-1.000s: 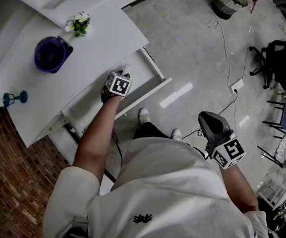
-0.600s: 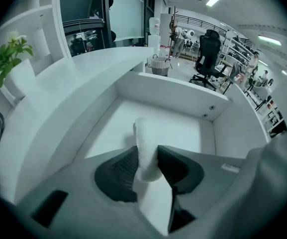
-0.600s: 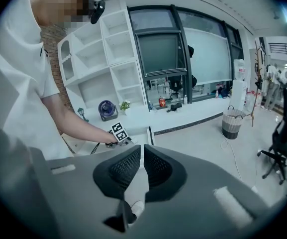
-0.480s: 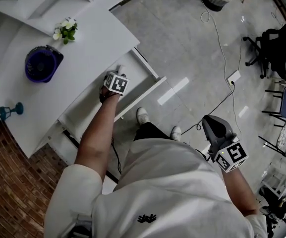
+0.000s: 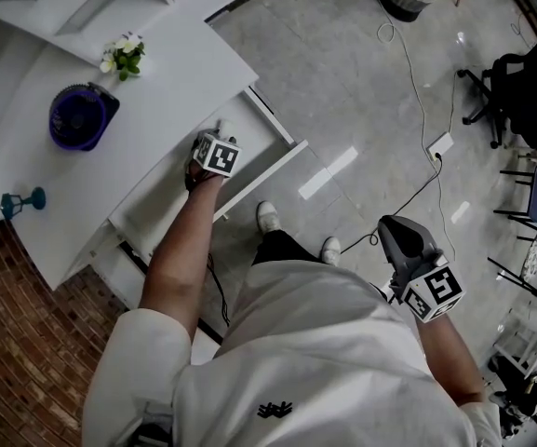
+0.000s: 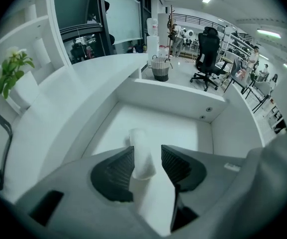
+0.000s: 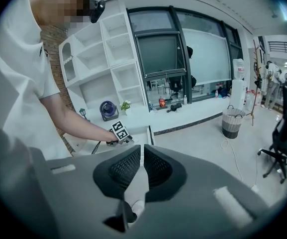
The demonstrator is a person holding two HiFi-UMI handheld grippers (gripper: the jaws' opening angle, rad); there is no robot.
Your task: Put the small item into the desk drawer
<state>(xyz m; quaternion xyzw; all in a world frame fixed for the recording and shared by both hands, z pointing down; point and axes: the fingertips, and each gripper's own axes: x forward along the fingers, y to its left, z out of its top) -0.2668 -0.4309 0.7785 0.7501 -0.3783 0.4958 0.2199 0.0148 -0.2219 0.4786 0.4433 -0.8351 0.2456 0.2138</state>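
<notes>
L gripper (image 6: 146,156) jaws just now spreading, loosening round small item (image 6: 139,148), its long axis running along jaws, tip pointing into drawer (image 6: 183,128), R gripper (image 7: 142,156) staying pressed together, empty

The left gripper (image 6: 147,159) points down into the open white drawer (image 6: 175,99), its 2 jaws having just opened and now standing apart. A small white roll (image 6: 139,142) sits between them (nearer one pad than the other).
</notes>
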